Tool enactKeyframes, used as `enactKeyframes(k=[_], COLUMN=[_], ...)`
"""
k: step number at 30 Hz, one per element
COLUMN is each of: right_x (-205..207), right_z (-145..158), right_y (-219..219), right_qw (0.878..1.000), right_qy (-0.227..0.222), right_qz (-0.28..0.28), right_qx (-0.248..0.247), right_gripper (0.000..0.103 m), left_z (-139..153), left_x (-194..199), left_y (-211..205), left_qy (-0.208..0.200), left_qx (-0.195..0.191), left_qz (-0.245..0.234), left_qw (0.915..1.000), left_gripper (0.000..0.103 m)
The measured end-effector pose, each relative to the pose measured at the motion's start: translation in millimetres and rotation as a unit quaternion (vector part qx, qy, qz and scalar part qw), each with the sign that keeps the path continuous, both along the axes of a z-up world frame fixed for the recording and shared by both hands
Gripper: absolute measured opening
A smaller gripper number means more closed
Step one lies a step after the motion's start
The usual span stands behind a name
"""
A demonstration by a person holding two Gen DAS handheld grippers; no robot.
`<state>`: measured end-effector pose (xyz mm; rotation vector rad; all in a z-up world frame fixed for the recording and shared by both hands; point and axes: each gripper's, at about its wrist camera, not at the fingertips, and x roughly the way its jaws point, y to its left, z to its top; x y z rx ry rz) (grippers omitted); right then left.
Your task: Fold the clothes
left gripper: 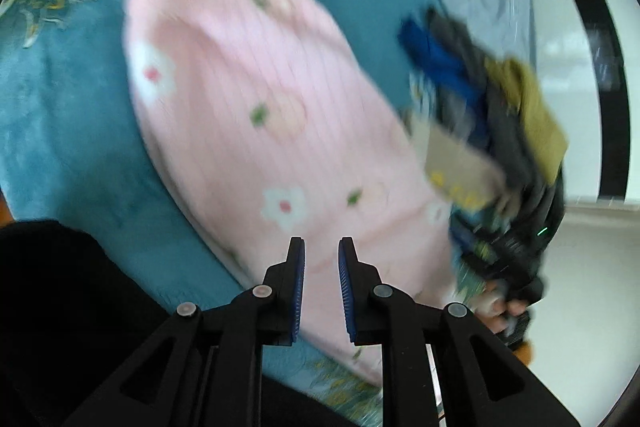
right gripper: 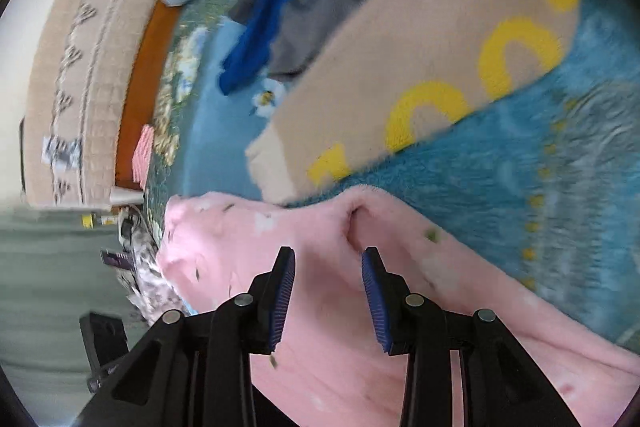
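The pink ribbed fleece garment with white flower and green leaf print [left gripper: 256, 115] lies spread on the teal plush bed cover with yellow floral border [left gripper: 72, 131], in front of both tools. The left gripper [left gripper: 321, 287] hangs above the near hem of the garment with its blue-padded fingers [left gripper: 298, 291] slightly apart and nothing between them. The right gripper [right gripper: 329, 297] is over a raised, puckered edge of the same garment [right gripper: 352, 223]; its jaws stand wider apart and hold no cloth. Handling judgement: the fabric appears thick, soft and light, so it should drape and buckle rather than hold a crease; the nap likely gives the ribbed pads good friction, so slip is a minor risk, while dragging the layer beneath is the greater one. Recommended hold points are the outer edges or corners, one per gripper, taking the top layer only; the pucker near the right gripper offers a ready ridge to pinch. Motion blur in both views prevents identifying sleeves or collar. No container is visible. Other items lie loose on the cover: a tan fleece piece with yellow lettering [right gripper: 420, 67], touching or just beside the pink garment's far edge, and beyond it a heap of blue and grey clothes [right gripper: 288, 7], apparently unfolded.
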<state>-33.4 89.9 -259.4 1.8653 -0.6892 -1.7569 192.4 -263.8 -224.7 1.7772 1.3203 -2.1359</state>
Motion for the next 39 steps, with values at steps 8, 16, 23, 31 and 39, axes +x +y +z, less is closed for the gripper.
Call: enactKeyframes(k=[8, 16, 23, 31, 39], right_x=[-3, -8, 0, 11, 14], right_z=[4, -2, 31, 39, 39], right_y=[-13, 3, 25, 38, 39], right_qw=[0.999, 0.995, 0.991, 0.988, 0.987], right_qy=[0.031, 0.023, 0.060, 0.061, 0.055], right_qz=[-0.036, -0.062, -0.083, -0.089, -0.091], right_qx=[0.016, 0.080, 0.091, 0.112, 0.117], right_gripper=[0.007, 0.005, 0.007, 0.007, 0.007], left_z=[17, -23, -26, -34, -55], left_x=[4, -11, -17, -19, -18], left_y=[-80, -101, -104, -110, -120], left_qy=[0.019, 0.012, 0.036, 0.043, 0.013], left_qx=[-0.061, -0.047, -0.043, -0.050, -0.036], left_qz=[0.142, 0.203, 0.195, 0.211, 0.222], left_qw=[0.9878, 0.9779, 0.9791, 0.9752, 0.9743], left_gripper=[0.030, 0.049, 0.050, 0.014, 0.044])
